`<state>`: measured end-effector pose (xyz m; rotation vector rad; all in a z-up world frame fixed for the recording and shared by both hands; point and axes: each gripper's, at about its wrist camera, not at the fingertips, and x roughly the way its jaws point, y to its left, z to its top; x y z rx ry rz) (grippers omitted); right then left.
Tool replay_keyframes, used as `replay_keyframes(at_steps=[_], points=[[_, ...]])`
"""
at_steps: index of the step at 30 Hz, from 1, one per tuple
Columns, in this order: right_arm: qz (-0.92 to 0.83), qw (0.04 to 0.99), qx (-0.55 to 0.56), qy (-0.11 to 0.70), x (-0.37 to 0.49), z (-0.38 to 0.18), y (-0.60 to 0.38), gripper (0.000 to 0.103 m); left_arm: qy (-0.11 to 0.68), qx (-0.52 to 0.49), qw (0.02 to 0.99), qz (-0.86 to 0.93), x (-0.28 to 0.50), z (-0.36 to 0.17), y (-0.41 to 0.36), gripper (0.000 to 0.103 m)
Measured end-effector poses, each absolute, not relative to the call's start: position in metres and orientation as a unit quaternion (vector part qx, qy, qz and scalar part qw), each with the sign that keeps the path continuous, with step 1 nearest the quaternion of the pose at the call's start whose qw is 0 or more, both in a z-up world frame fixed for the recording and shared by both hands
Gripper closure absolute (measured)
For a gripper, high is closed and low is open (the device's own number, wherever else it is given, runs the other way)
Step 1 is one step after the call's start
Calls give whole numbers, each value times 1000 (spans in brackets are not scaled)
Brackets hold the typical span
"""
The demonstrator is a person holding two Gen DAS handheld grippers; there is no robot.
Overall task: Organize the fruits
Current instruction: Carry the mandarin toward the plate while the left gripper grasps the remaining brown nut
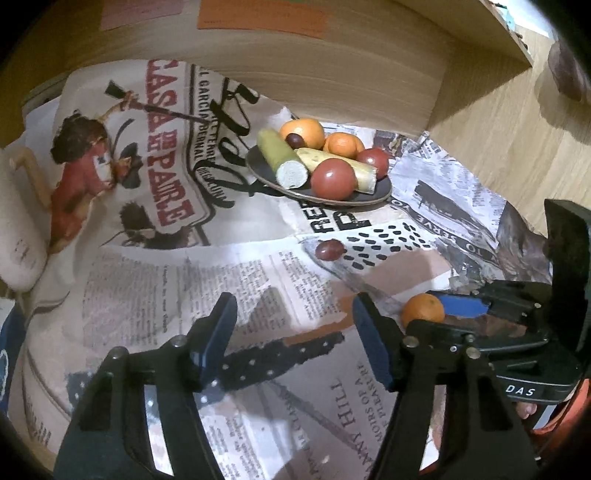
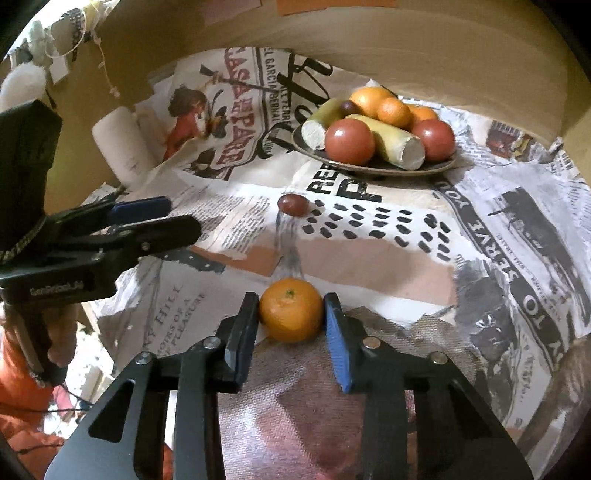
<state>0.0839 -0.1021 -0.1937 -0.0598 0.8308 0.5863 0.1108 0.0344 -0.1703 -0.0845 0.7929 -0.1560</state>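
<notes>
Our right claw [image 2: 291, 314] has both pads against the mandarin [image 2: 291, 309], which sits on the newspaper-covered desk [image 2: 369, 273]; we judge the grasp is just being made. Our left claw [image 1: 295, 325] is released and empty. Next we lift it to the plate [image 2: 439, 167], passing over the loose grape [image 2: 293, 204].

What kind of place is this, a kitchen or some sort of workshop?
Probably a home table or desk corner, not clearly a kitchen. A newspaper-print cloth covers the surface, a dark plate holds fruit, wooden panels back it, and trinkets hang on a string nearby.
</notes>
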Motion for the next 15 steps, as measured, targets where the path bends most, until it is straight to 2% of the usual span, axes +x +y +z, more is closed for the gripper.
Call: replay_keyframes(at_steps=[15], points=[[231,906,-14,354,103,-155,-149,70,429,7,896,-113,178,-182,-4,63]])
